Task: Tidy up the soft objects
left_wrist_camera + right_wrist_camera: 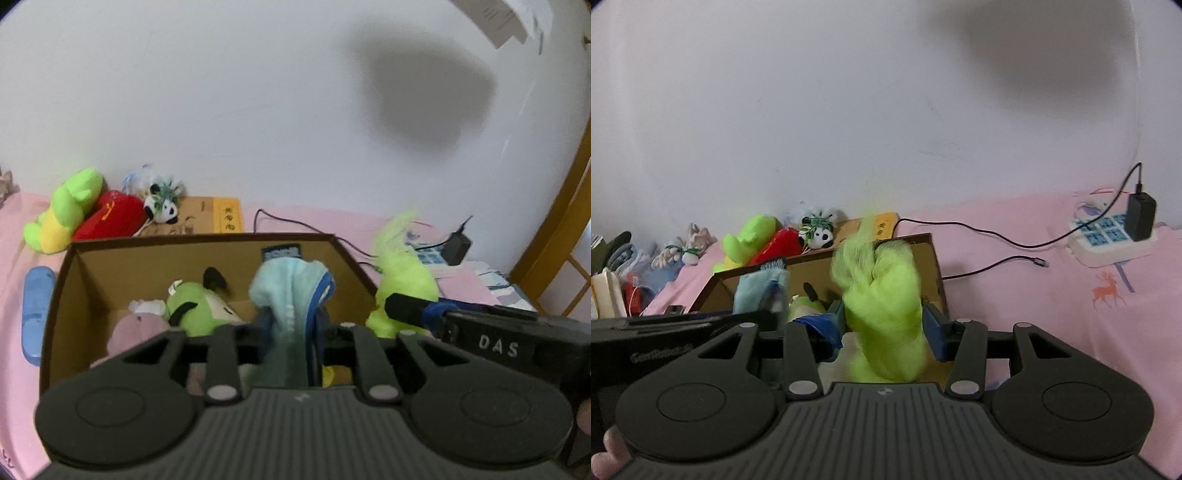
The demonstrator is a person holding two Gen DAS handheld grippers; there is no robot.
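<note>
In my left gripper (291, 325) I have a pale blue cloth (288, 288), pinched between jaws that are nearly together; it stands up ahead of the fingers and hangs over the open cardboard box (110, 254). My right gripper (882, 325) is clamped on a fuzzy lime-green plush (882, 295), its blue pads (932, 325) pressing both sides of it, and that toy sits at the box's right wall, partly over the rim. From the left wrist view the right gripper reaches in from the right with the plush just beyond the box edge.

Inside the box, below and left of my left fingers, lie a green plush with a black ear (195, 299) and a pinkish soft toy (136, 325). Past the box's far wall, to the left, a green and yellow plush (62, 210), a red cushion (110, 218) and a small panda (164, 206) rest against the white wall (221, 92). Everything sits on a pink sheet (1052, 295). Far right of my right gripper are a power strip (1108, 236) with a black charger (1141, 218) and a loose black cable (997, 266).
</note>
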